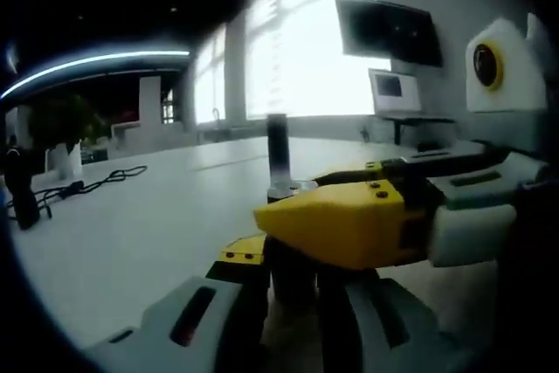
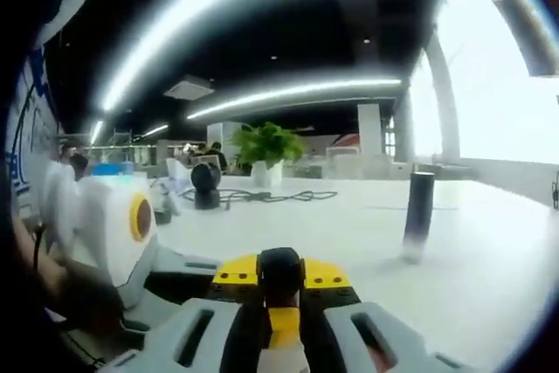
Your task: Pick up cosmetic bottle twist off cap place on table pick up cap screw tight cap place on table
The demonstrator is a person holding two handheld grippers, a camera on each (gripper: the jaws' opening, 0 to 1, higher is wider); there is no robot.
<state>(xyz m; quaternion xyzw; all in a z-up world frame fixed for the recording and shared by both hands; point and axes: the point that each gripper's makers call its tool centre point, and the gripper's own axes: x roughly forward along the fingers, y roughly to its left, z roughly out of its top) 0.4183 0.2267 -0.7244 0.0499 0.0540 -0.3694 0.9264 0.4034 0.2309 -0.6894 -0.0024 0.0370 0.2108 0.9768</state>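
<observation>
Both tools are clenching one small dark cap (image 2: 279, 275) together, while the cosmetic bottle (image 2: 418, 214) is standing apart on the white bench (image 2: 349, 233).

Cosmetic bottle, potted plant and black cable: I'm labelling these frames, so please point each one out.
cosmetic bottle (image 2: 418, 211): right gripper view, middle of its dark upright body.
potted plant (image 2: 266, 143): right gripper view, its green leaves.
black cable (image 1: 105, 181): left gripper view, its loop on the table.
</observation>
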